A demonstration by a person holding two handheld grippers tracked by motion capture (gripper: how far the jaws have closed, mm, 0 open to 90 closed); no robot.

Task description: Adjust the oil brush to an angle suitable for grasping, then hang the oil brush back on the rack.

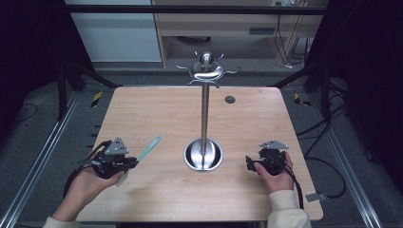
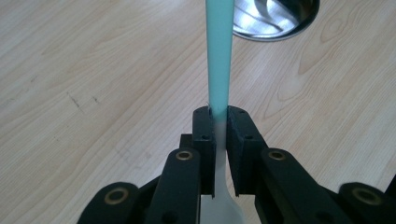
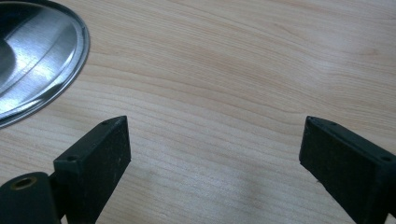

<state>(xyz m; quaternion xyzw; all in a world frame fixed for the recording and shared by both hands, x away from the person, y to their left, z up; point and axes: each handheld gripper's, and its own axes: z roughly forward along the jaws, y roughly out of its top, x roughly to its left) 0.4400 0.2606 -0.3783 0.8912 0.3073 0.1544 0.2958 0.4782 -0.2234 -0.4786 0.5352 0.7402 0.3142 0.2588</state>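
Observation:
A steel utensil stand (image 1: 205,114) rises from a round dish base (image 1: 203,155) at the table's middle, with curved hooks around its top (image 1: 206,70). My left gripper (image 1: 135,164) sits at the front left, shut on a teal and white utensil (image 1: 149,148) whose handle points toward the stand. In the left gripper view the teal handle (image 2: 219,56) runs up from between the jaws and its white end (image 2: 223,205) lies below them. My right gripper (image 1: 248,163) rests at the front right, open above bare wood, with the dish base (image 3: 32,56) to its left.
A wooden table (image 1: 157,109) with rounded corners carries a small dark cap (image 1: 230,99) near its far edge. Black frame bars and cables surround the table; a wooden cabinet (image 1: 218,23) stands behind it.

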